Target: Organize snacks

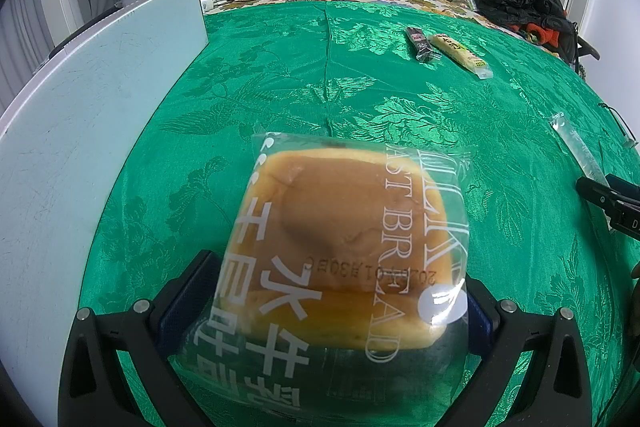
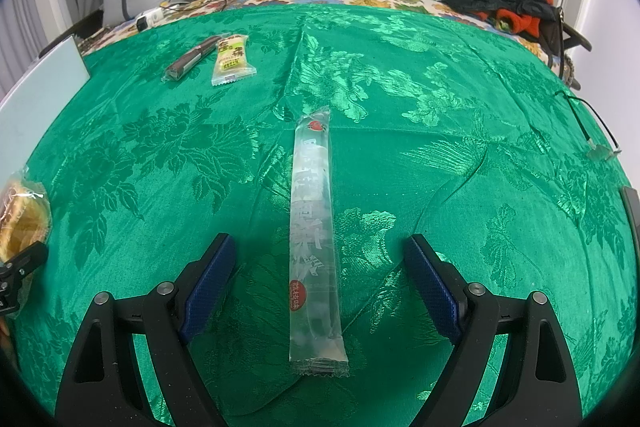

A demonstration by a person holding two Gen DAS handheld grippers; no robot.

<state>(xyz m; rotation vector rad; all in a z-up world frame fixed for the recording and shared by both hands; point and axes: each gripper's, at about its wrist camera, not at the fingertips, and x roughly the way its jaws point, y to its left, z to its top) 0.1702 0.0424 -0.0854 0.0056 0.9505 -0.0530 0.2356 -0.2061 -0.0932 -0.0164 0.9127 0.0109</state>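
The long clear plastic-wrapped stick snack with a red round label [image 2: 314, 227] lies flat on the green floral brocade cloth [image 2: 460, 131], its long axis running straight away from the right gripper [image 2: 320, 267] and centred in the gap, so the right hand is plainly the nearer one. That gripper's blue-padded fingers [image 2: 210, 279] stand wide apart on either side, touching nothing. The left gripper [image 1: 332, 291] has its fingers closed against both sides of the square golden bread bun in a clear printed bag [image 1: 344, 247], apparently held above the cloth.
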